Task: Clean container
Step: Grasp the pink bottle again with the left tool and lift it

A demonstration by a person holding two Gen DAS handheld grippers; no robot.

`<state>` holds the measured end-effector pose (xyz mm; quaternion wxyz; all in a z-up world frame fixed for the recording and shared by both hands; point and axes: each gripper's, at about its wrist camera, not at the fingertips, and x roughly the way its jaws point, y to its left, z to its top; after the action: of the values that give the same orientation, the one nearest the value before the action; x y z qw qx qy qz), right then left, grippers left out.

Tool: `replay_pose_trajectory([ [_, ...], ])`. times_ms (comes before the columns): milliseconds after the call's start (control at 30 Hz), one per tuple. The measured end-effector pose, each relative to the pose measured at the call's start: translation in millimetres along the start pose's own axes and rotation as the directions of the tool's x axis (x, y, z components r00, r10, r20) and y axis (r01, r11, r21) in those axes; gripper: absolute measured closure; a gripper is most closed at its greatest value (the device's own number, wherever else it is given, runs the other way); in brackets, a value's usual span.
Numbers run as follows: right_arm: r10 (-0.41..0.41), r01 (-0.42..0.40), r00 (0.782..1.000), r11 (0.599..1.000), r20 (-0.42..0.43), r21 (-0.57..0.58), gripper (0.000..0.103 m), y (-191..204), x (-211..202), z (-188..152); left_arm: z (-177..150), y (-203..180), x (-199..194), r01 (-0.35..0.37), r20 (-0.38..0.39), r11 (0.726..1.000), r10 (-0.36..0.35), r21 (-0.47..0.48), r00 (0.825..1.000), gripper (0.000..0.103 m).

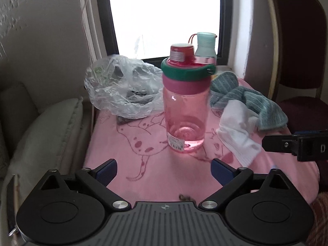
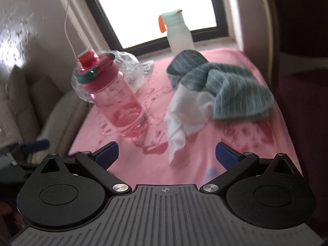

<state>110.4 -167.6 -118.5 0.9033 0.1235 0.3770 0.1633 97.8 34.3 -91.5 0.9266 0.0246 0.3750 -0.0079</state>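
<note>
A pink-clothed table [image 1: 155, 176] carries everything. At its 10 o'clock lies a crumpled plastic bag [image 1: 121, 86]; at 2 o'clock a teal towel [image 1: 252, 100] overlaps a white cloth [image 1: 237, 131]. The pink bottle [image 1: 185, 106] stands upright near the centre, lid on. Left tool [image 1: 164, 171] and right tool [image 2: 167, 154] both gape wide, empty, short of the bottle.

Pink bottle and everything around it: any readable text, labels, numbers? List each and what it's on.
"D": white letter on the right gripper body, at the left wrist view's right edge.
Pink bottle base sticker: print too small to read.
Cap label: blurred, unreadable.
Plastic bag green logo: unreadable.
</note>
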Motion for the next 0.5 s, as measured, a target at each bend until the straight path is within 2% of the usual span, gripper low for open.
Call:
replay_pose_trajectory([
  [100, -0.018, 0.019, 1.000, 0.999, 0.007, -0.044, 0.008, -2, 23, 11, 9, 2, 17, 0.035, 0.014, 0.999, -0.035, 0.022, 0.999, 0.013],
  [200, -0.028, 0.026, 0.999, 0.994, -0.017, -0.109, 0.024, -5, 52, 23, 17, 3, 29, 0.089, 0.064, 0.995, -0.092, 0.050, 0.994, 0.015],
  [267, -0.013, 0.010, 1.000, 0.992, -0.027, -0.126, 0.040, -9, 70, 31, 22, 1, 34, 0.111, 0.107, 0.990, -0.120, 0.085, 0.987, 0.015],
  [400, 0.018, -0.024, 0.999, 0.990, -0.049, -0.142, 0.043, -17, 107, 40, 32, -6, 50, 0.097, 0.145, 0.981, -0.122, 0.169, 0.982, 0.015],
  [433, 0.010, -0.020, 0.998, 0.988, -0.069, -0.155, 0.049, -18, 116, 39, 34, -8, 54, 0.093, 0.150, 0.977, -0.123, 0.192, 0.981, 0.015],
  [467, -0.001, -0.016, 0.995, 0.985, -0.097, -0.173, 0.065, -19, 126, 37, 36, -11, 58, 0.093, 0.151, 0.973, -0.127, 0.211, 0.980, 0.015],
  [500, -0.013, -0.005, 0.995, 0.981, -0.096, -0.193, 0.068, -20, 131, 34, 38, -13, 62, 0.097, 0.149, 0.969, -0.133, 0.227, 0.980, 0.015],
])
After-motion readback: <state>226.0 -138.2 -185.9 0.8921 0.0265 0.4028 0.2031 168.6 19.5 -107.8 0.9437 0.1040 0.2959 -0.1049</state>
